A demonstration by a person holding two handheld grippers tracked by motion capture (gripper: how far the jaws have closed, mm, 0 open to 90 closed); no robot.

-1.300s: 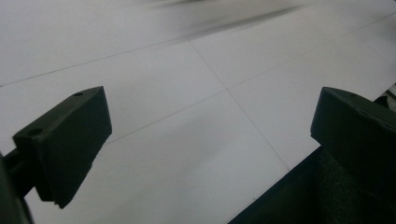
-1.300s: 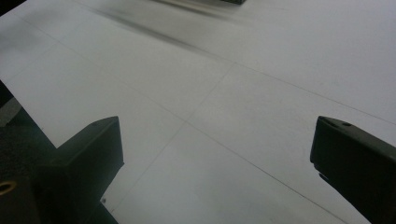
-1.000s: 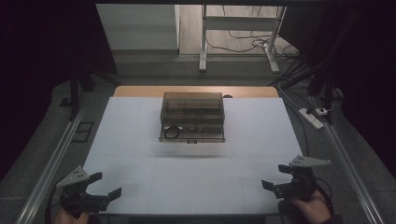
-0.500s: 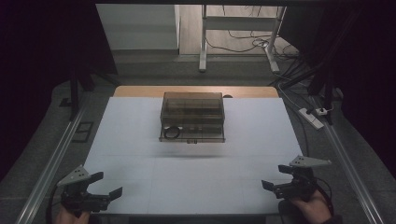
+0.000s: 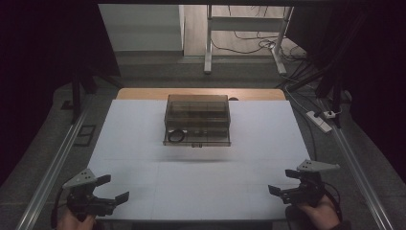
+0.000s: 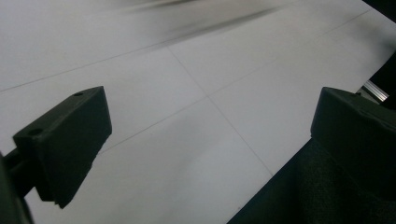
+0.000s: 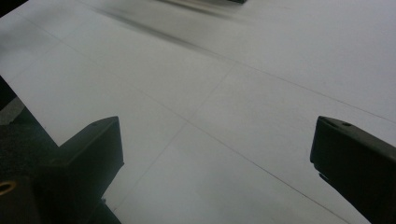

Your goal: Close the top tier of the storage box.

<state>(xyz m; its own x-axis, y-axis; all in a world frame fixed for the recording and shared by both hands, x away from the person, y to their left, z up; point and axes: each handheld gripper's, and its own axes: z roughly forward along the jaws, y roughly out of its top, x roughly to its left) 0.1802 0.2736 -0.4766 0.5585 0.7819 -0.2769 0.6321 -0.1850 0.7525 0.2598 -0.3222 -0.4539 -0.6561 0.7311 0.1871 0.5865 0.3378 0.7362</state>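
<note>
- Hardly anything has shifted since a second ago: my left gripper (image 5: 112, 189) has slid a touch lower toward the near edge, and my right gripper (image 5: 279, 186) sits where it was.
- My left gripper's jaws stand wide apart with nothing between them; in the left gripper view I look past them onto bare white table covering (image 6: 196, 93) and the table's near edge.
- My right gripper's jaws are spread just as wide and also hold nothing; the right gripper view gives me the same white sheet with faint seam lines.
- I see the smoky transparent plastic organiser box (image 5: 197, 120) at the far middle of the table, well apart from both grippers, its lid down as far as I can tell.
- A small dark ring (image 5: 175, 136) lies in its front left compartment; the other contents are too dim for me to name.
- I judge the work has not begun: both grippers wait at the near corners, so I expect a long reach forward to the box, probably one gripper to steady it and one at the lid.
</note>
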